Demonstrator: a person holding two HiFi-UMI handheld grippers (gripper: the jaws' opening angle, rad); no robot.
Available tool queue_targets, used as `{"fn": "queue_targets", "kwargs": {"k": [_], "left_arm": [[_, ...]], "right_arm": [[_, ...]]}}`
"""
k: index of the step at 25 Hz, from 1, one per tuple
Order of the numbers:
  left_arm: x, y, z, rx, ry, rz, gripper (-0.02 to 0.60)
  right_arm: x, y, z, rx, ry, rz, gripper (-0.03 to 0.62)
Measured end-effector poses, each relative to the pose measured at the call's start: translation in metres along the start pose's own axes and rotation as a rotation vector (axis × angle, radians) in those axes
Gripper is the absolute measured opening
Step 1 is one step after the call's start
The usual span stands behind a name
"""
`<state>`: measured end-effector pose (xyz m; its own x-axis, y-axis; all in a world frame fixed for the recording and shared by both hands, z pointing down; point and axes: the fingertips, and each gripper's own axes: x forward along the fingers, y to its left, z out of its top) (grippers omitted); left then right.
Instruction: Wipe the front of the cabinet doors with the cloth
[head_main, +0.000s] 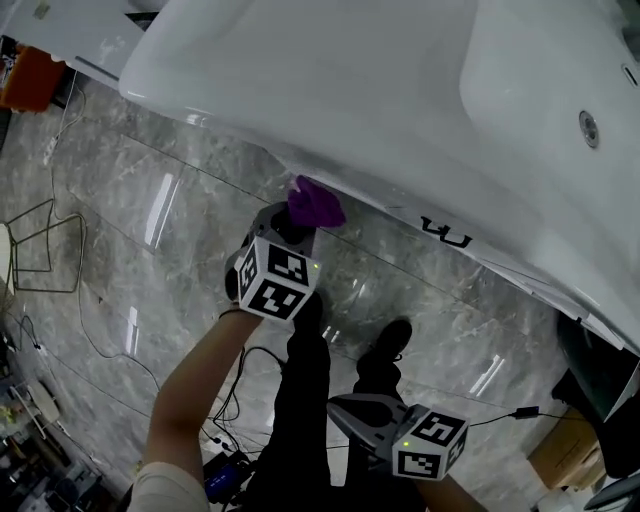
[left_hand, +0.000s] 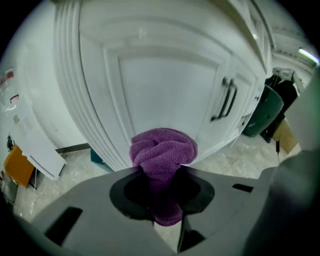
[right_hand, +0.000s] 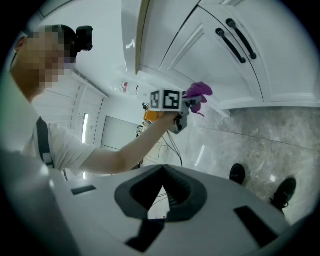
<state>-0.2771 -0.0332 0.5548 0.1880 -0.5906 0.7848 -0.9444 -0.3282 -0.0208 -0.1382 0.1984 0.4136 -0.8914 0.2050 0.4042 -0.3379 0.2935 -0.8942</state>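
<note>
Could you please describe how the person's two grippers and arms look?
The left gripper and the right gripper both have grey plastic bodies with dark jaw pads. Each carries a white cube with black square markers and a small green light. The left arm has a short white sleeve.

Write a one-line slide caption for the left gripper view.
Left tool clamps a bunched purple cloth in front of a white cabinet door, black handles to its right.
</note>
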Motion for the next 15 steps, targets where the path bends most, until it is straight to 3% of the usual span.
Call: {"fn": "queue_targets", "kwargs": {"k": [3, 6, 10, 15], "left_arm": [[-0.067, -0.016, 0.066, -0.013, -0.145, 0.008, 0.103], [-0.094, -0.022, 0.112, 0.006, -0.235, 0.042, 0.103], [-0.091, -0.026, 0.141, -0.018, -0.283, 0.076, 0.103], [-0.075, -0.027, 0.157, -0.027, -0.278, 0.101, 0.103]], "right_arm": [[-0.009, 0.007, 0.001, 0.018, 0.001, 0.004, 0.009], [-0.015, 0.013, 0.006, 0.016, -0.005, 0.004, 0.009], [-0.021, 0.015, 0.008, 0.013, -0.012, 0.001, 0.009], [-0.034, 0.008, 0.004, 0.016, -0.019, 0.003, 0.009]]}}
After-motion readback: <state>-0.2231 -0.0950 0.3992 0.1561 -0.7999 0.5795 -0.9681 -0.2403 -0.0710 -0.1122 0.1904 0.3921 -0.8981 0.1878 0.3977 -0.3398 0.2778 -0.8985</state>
